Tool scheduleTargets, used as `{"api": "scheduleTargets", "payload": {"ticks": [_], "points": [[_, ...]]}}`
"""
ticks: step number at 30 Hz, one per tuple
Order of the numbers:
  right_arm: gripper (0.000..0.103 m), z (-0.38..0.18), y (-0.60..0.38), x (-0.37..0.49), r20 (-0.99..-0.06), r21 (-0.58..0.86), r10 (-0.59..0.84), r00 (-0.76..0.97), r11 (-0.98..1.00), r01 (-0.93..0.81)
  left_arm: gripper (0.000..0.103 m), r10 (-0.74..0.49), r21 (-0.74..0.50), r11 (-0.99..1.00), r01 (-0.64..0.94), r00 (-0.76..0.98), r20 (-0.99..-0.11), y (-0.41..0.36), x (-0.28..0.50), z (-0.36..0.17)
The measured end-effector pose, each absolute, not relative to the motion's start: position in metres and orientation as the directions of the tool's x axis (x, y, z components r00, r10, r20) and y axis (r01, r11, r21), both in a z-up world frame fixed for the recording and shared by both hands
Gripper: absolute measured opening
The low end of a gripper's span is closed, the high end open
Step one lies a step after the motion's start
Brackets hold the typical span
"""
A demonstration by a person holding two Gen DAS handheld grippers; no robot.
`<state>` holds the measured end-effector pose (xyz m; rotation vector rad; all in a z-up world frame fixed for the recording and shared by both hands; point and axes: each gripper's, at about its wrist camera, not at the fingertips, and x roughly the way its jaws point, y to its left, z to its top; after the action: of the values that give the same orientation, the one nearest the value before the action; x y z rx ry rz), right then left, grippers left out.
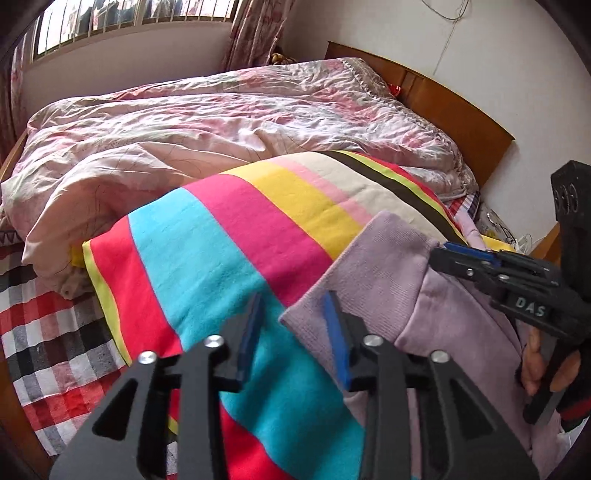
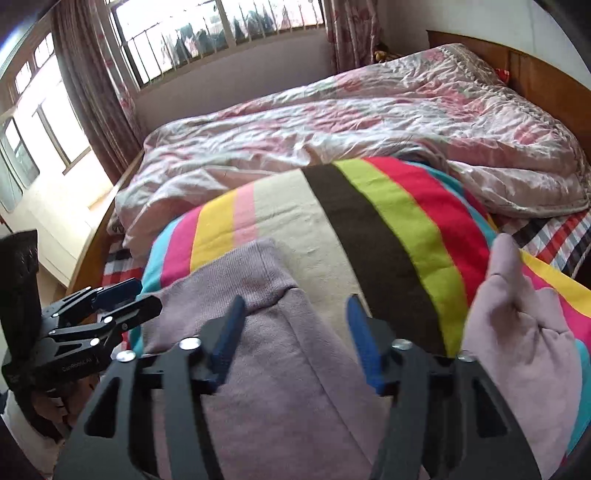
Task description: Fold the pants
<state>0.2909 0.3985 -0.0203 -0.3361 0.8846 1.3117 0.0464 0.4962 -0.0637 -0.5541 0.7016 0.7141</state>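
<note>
The lilac knit pants [image 1: 391, 273] lie on a striped blanket [image 1: 207, 251] on the bed. My left gripper [image 1: 293, 326] is open; the corner of a pant cuff lies between its blue pads [image 1: 334, 332], which do not press on it. In the right wrist view one pant leg [image 2: 266, 354] runs under my right gripper [image 2: 297, 328], which is open wide with one finger over the leg and the other over the blanket [image 2: 373, 236]. Another bunched part of the pants [image 2: 517, 332] stands up at the right. Each gripper shows in the other's view: right [image 1: 441, 253], left [image 2: 147, 293].
A crumpled pink duvet [image 1: 192, 122] covers the far half of the bed. A wooden headboard [image 1: 454, 107] stands at the right, a barred window [image 2: 221, 33] and curtains behind. A red checked sheet [image 1: 48, 332] shows at the bed's near left. A hand [image 1: 535, 365] holds the right gripper.
</note>
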Motion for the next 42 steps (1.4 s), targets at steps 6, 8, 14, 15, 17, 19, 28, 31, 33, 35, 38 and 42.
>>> {"api": "scheduleTargets", "payload": {"ticks": [6,8,14,15,17,19,28,31,33,35,38,42], "points": [[0.063,-0.001,0.285,0.386,-0.728,0.258,0.667,0.162,0.485,-0.836,0.082,0.405,-0.250,0.714,-0.654,0.676,-0.615,0.449,0.039,-0.014],[0.060,-0.019,0.247,0.421,-0.752,0.317,0.639,0.160,0.564,-0.763,0.084,0.295,-0.283,0.790,-0.544,0.742,-0.602,0.422,0.056,-0.009],[0.055,-0.065,0.192,0.455,-0.790,0.389,0.603,0.110,0.632,-0.671,0.085,0.104,-0.269,0.881,-0.390,0.713,-0.694,0.373,0.114,-0.041],[0.053,-0.072,0.192,0.452,-0.790,0.405,0.607,0.087,0.622,-0.670,0.085,0.091,-0.267,0.878,-0.398,0.685,-0.723,0.373,0.122,-0.052],[0.046,-0.081,0.196,0.445,-0.783,0.435,0.620,0.045,0.597,-0.674,0.085,0.082,-0.268,0.870,-0.413,0.658,-0.748,0.377,0.127,-0.066],[0.022,-0.082,0.199,0.441,-0.778,0.439,0.627,0.042,0.590,-0.678,0.085,0.083,-0.257,0.877,-0.405,0.657,-0.750,0.376,0.126,-0.068],[0.006,0.023,0.238,0.328,-0.670,0.345,0.740,0.057,0.379,-0.858,0.085,0.130,-0.323,0.824,-0.466,0.710,-0.692,0.408,0.088,-0.027],[0.006,0.053,0.277,0.245,-0.642,0.287,0.767,-0.008,0.230,-0.930,0.085,0.132,-0.413,0.761,-0.500,0.743,-0.656,0.434,0.063,-0.019],[0.010,0.046,0.305,0.195,-0.683,0.218,0.730,-0.015,0.185,-0.958,0.085,0.149,-0.442,0.719,-0.536,0.741,-0.655,0.447,0.046,-0.020],[0.020,0.015,0.332,0.152,-0.758,0.157,0.653,-0.015,0.160,-0.975,0.085,0.169,-0.469,0.674,-0.571,0.737,-0.654,0.455,0.026,-0.024],[0.020,-0.041,0.342,0.126,-0.828,0.245,0.551,-0.104,0.189,-0.951,0.085,0.209,-0.468,0.616,-0.634,0.704,-0.679,0.462,-0.010,-0.033],[0.051,-0.066,0.324,0.109,-0.805,0.334,0.556,-0.206,0.138,-0.932,0.085,0.268,-0.403,0.581,-0.707,0.634,-0.726,0.469,-0.053,-0.044]]}}
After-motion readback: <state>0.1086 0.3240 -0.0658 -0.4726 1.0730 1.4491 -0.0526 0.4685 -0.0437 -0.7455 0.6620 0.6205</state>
